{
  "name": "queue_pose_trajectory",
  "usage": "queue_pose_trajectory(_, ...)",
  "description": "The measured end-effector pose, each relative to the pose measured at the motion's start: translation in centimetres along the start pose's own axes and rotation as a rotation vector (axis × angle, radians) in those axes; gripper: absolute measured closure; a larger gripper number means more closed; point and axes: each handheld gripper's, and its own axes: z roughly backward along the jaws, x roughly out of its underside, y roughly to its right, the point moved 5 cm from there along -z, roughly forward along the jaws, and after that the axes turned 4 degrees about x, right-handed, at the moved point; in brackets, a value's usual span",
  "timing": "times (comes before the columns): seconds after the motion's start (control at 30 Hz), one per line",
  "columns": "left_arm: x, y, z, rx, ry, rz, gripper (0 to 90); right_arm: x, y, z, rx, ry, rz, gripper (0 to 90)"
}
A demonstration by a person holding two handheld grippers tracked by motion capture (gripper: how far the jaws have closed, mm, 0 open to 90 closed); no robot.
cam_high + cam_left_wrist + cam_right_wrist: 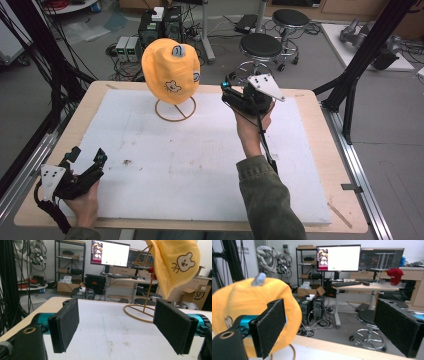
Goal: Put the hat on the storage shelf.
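Hovering beside the yellow hat [170, 70], the right gripper [235, 95] has its jaws spread wide and grips nothing.

One hat hangs on one wire stand [175, 111], which rests on the white foam pad [200, 165] toward its far edge; the right gripper is held up just to the right of the hat, apart from it, and in the right gripper view the hat sits behind its left jaw; the left gripper [89, 155] lies well away from the hat at the pad's near left corner, jaws also wide and empty; two grippers, two hands; the hat is soft orange-yellow cloth with a cartoon bear face [183, 262] printed on it and small grey ears [178, 50] on top.
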Motion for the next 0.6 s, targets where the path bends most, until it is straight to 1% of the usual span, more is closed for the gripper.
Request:
queue_pose_trajectory(0.1, 0.0, 0.0, 0.0, 0.001, -0.001, -0.004, 21.1, 0.5, 1.3, 0.9, 0.012, -0.006, -0.006, 9.8)
queue_pose_trajectory(0.13, 0.0, 0.1, 0.0, 0.001, -0.001, -0.004, 21.1, 0.7, 2.0, 1.4, 0.019, -0.012, -0.011, 9.8)
queue_pose_trajectory(0.2, 0.1, 0.1, 0.0, -0.001, -0.003, -0.005, 21.0, 0.8, 2.3, 1.6, 0.024, -0.013, -0.014, 9.8)
queue_pose_trajectory(0.3, 0.1, 0.1, 0.0, -0.001, -0.003, -0.006, 20.7, 1.3, 3.5, 2.6, 0.04, -0.019, -0.031, 9.8)
queue_pose_trajectory(0.33, 0.1, 0.1, 0.0, 0.0, -0.004, -0.007, 20.7, 1.3, 3.5, 2.6, 0.04, -0.019, -0.031, 9.8)
queue_pose_trajectory(0.53, 0.1, 0.2, -0.1, 0.002, -0.005, -0.011, 20.7, 2.1, 4.5, 4.2, 0.045, -0.024, -0.036, 9.8)
queue_pose_trajectory(0.6, 0.1, 0.3, -0.1, 0.004, -0.007, -0.012, 20.8, 2.3, 5.0, 4.8, 0.057, -0.023, -0.03, 9.9)
